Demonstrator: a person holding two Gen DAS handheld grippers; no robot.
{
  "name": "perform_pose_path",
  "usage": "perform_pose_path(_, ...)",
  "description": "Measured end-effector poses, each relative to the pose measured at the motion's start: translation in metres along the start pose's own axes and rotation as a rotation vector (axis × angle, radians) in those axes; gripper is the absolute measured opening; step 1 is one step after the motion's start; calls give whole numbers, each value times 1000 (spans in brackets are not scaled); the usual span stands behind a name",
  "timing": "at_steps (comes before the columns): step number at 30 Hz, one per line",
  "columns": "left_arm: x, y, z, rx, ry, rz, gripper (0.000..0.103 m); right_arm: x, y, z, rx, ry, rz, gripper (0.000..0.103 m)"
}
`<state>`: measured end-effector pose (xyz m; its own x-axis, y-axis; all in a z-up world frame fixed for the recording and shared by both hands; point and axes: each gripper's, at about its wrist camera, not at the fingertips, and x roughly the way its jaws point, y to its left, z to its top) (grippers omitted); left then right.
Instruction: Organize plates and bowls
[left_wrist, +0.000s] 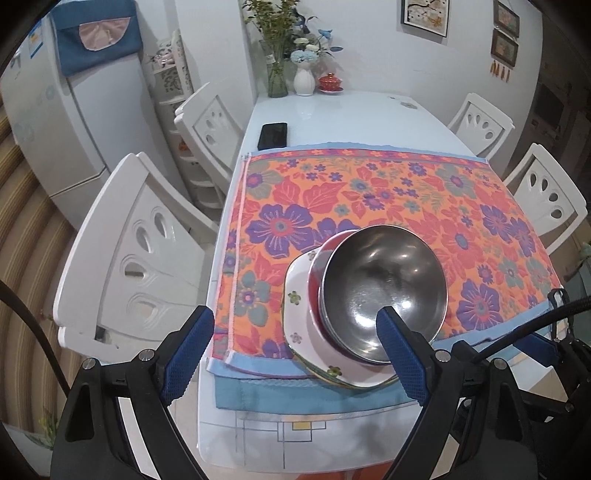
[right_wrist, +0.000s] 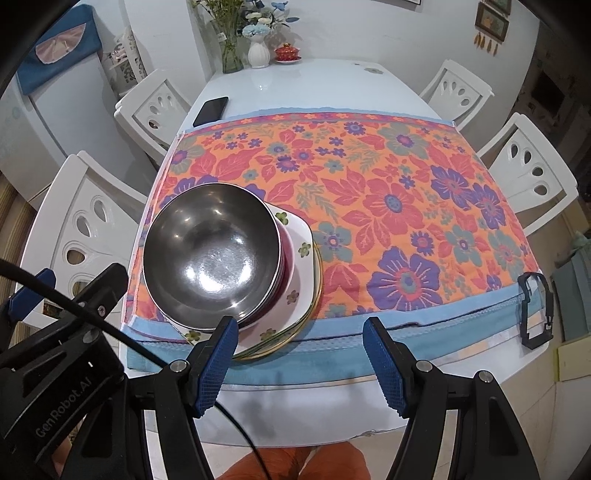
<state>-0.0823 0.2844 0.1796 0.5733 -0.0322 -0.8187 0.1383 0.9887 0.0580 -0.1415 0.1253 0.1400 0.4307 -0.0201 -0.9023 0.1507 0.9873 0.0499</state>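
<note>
A steel bowl (left_wrist: 384, 288) sits on top of a red bowl (left_wrist: 316, 284), nested on white flowered plates (left_wrist: 299, 295) at the near left of the floral cloth (left_wrist: 406, 192). The stack shows in the right wrist view too: steel bowl (right_wrist: 212, 254), red bowl (right_wrist: 286, 254), plates (right_wrist: 301, 266). My left gripper (left_wrist: 295, 350) is open and empty above the near edge, its right finger in front of the bowl. My right gripper (right_wrist: 299, 363) is open and empty, just right of the stack over the near table edge.
The white table (left_wrist: 332, 114) has a black phone (left_wrist: 272, 135), vases of flowers (left_wrist: 304, 79) and a red lidded cup (left_wrist: 330, 83) at the far end. White chairs (left_wrist: 122, 266) stand on both sides. A black clip (right_wrist: 535, 310) sits at the cloth's near right corner.
</note>
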Motion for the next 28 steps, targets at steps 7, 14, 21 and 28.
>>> perform_pose_path(7, -2, -2, 1, 23, -14, -3, 89, -2, -3, -2, 20, -4, -8, 68)
perform_pose_path(14, -5, -2, 4, 31, -32, -2, 89, -6, -3, -3, 27, -18, -16, 68)
perform_pose_path(21, -4, -2, 7, 29, -41, 28, 89, -6, -3, -4, 26, -13, -22, 68)
perform_pose_path(28, -11, 0, 8, 33, -113, 69, 89, -6, -3, -3, 32, -18, -30, 68)
